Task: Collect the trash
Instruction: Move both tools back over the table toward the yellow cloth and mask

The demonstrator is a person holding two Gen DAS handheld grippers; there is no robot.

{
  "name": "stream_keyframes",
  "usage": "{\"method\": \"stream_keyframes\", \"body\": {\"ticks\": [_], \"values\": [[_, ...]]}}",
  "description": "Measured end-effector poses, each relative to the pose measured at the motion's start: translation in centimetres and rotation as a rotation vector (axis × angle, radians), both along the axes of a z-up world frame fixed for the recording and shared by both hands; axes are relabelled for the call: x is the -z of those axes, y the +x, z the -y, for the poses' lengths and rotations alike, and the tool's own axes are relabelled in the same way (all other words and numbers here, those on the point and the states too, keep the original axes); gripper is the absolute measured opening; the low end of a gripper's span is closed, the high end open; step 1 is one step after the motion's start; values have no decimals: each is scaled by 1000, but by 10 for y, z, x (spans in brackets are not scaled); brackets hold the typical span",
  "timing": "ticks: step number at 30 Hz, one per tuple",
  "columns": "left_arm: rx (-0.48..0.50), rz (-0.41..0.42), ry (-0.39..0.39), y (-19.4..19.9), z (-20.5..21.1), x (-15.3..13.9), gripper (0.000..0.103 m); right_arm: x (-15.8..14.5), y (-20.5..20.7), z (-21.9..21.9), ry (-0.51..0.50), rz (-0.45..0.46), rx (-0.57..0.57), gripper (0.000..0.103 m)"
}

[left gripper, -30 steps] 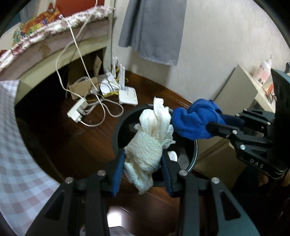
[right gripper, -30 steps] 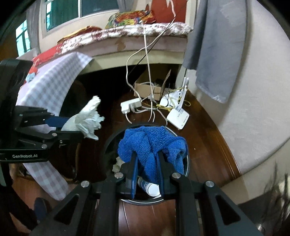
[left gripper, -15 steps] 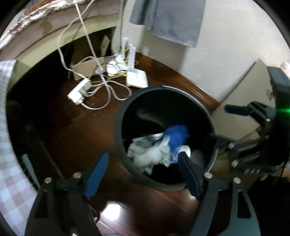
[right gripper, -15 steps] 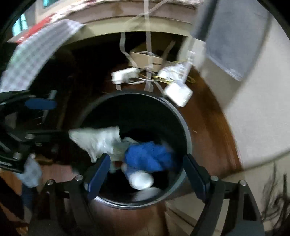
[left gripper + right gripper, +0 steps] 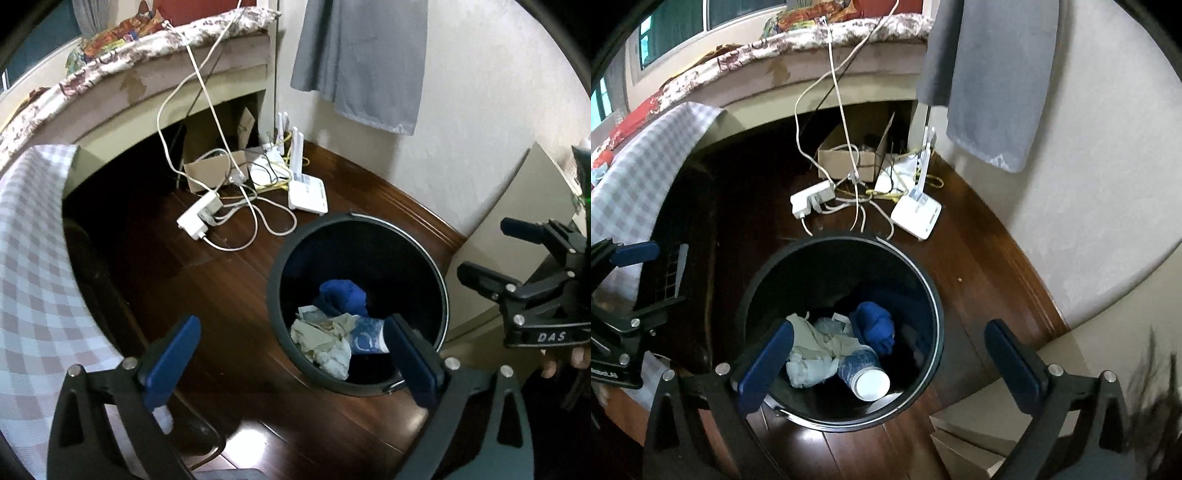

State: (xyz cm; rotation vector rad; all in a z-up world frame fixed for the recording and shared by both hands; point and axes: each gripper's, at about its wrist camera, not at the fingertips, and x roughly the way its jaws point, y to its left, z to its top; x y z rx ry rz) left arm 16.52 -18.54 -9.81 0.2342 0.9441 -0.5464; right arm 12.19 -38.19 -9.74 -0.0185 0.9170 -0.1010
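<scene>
A black round trash bin stands on the dark wood floor; it also shows in the right wrist view. Inside lie a blue cloth, a crumpled white cloth and a paper cup. My left gripper is open and empty above the bin's near rim; it also shows at the left edge of the right wrist view. My right gripper is open and empty over the bin; it also shows in the left wrist view.
A power strip, white cables and a white router lie on the floor behind the bin, with a cardboard box. A checkered cloth hangs at the left. A grey cloth hangs on the wall. A beige panel stands at the right.
Both grippers opened: the white cloth and the blue cloth dropped into the bin. Both grippers have since lifted a little above the bin.
</scene>
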Motion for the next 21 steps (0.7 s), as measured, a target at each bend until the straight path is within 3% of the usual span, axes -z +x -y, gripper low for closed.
{"method": "stream_keyframes", "body": {"ticks": [9, 21], "values": [[-58, 83, -31, -8, -22, -45, 100, -45, -10, -14, 24, 98, -25, 103], [-171, 176, -69, -12, -81, -88, 100, -97, -6, -69, 17, 214, -125, 103]]}}
